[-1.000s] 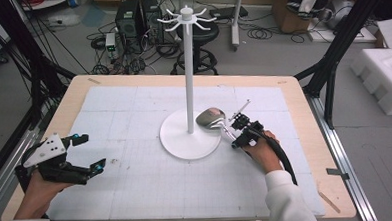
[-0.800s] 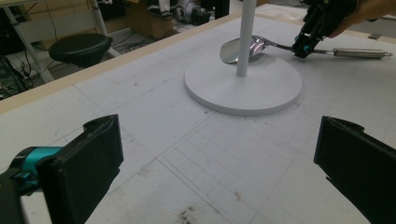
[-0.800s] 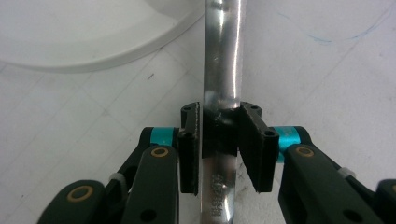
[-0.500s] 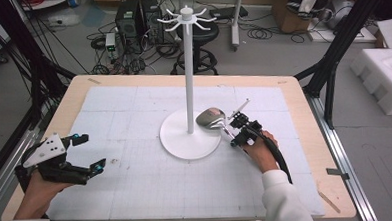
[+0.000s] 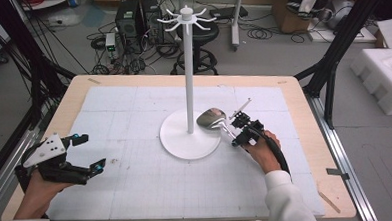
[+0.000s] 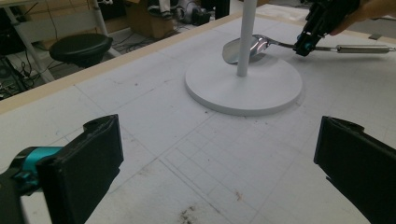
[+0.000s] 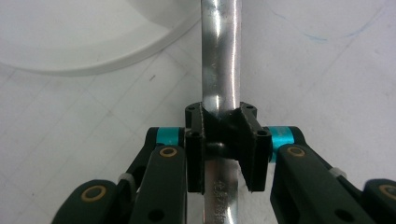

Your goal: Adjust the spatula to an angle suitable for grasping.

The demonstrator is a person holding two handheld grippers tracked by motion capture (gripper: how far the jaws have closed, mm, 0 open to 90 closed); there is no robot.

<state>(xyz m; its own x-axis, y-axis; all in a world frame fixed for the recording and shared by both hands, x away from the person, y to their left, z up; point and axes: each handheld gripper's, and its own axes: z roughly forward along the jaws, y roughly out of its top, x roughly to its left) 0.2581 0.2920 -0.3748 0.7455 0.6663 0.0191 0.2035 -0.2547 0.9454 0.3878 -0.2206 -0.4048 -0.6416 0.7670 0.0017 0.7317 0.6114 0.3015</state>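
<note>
Ladle (image 5: pixel 212 118) lies with its bowl on the white stand base (image 5: pixel 185 143) beside the pole, right gripper (image 5: pixel 241 131) jaws just closing, clenched on its handle, left gripper (image 5: pixel 88 152) jaws released over the tabletop (image 5: pixel 137 188); slick handle could twist when lifted.

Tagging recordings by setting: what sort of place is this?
Likely a lab or workshop: a gridded work table, computer towers with loose cables on the floor, and foam packing blocks alongside.

I've got a shiny metal ladle (image 5: pixel 219 120) lying flat, bowl resting on the white stand base (image 5: pixel 185 141), handle on the table.
</note>
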